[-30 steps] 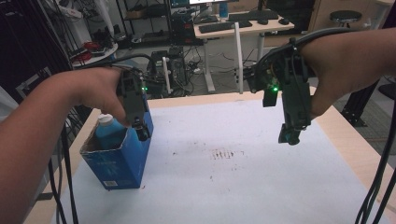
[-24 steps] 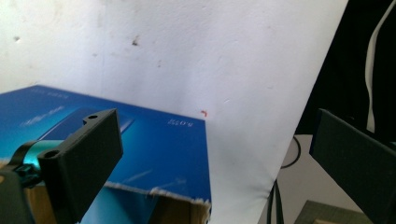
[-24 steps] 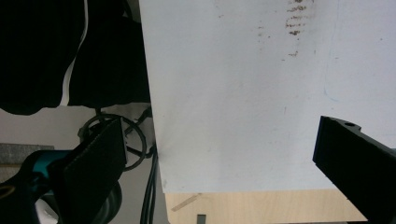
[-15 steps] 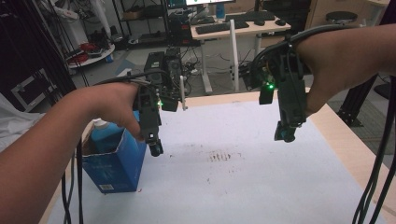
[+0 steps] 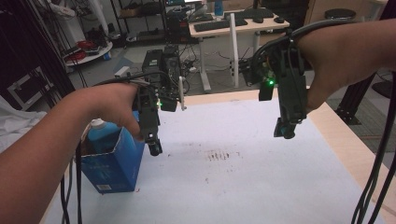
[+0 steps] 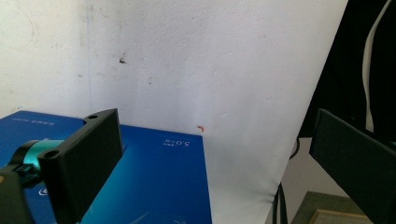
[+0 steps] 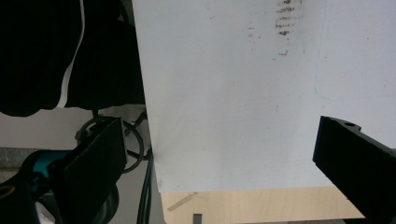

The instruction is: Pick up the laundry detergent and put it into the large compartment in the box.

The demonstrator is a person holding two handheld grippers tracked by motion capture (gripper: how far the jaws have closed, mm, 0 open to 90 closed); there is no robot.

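Lifting clear: left gripper [image 5: 154, 148] has left the box [image 5: 114, 161] at the table's left edge, bottle [image 5: 100, 135] inside. Both grippers' jaws wide, empty; right gripper [image 5: 285, 132] hovers mid-table. Placement looks done.

Counts on and over the table

One blue carton [image 5: 114, 165]; one blue bottle [image 5: 99, 134] with a white cap standing in it; one white sheet [image 5: 243, 177] over the tabletop; one brown smudge [image 5: 219, 155] on it; two hand-held grippers, left gripper [image 5: 154, 148] and right gripper [image 5: 286, 130].
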